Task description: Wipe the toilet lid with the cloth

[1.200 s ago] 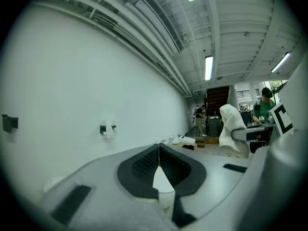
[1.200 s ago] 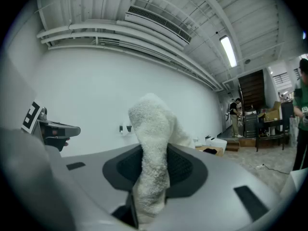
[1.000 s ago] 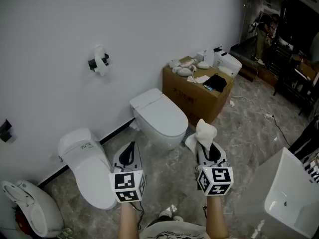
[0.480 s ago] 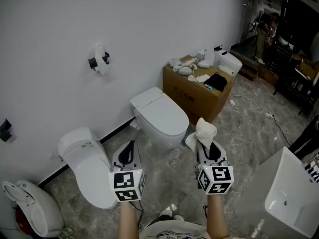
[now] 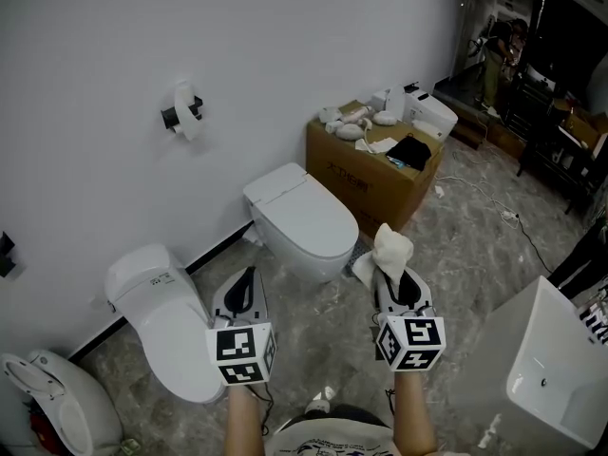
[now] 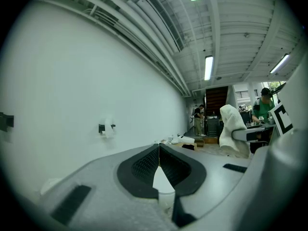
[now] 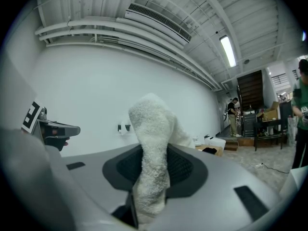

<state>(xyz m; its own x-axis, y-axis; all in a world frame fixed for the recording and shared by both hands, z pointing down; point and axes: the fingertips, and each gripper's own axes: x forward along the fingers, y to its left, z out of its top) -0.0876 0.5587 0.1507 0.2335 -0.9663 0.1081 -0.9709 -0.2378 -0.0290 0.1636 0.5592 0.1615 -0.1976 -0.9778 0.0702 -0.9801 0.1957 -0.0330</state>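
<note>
Right tool (image 5: pixel 395 278) is clamped on a white terry cloth (image 5: pixel 389 251). It pinches low on the fabric, so most of it stands up past the jaw tips and flops forward, probably to leave a soft loose pad for pressing on a surface instead of the hard jaws. Left tool (image 5: pixel 244 288) has its jaws closed tip to tip with nothing between them. It is held level beside the right one, near but apart, and looks idle, since wiping likely needs only the cloth side. Both point forward toward the white ceramic toilet (image 5: pixel 285 231) standing against the white wall on the grey marbled floor (image 5: pixel 446 226). Its smooth oval toilet lid (image 5: pixel 309 218) is down and bare, ahead of the tools and well apart from the cloth — no contact, so wiping is not yet started. Next move is probably to carry the cloth forward and down onto the lid. A second white toilet (image 5: pixel 166 316) sits further left, below the left tool, so which one is meant is a guess. A brown cardboard box (image 5: pixel 366 174) stands just right of the middle toilet — little room on that side.
</note>
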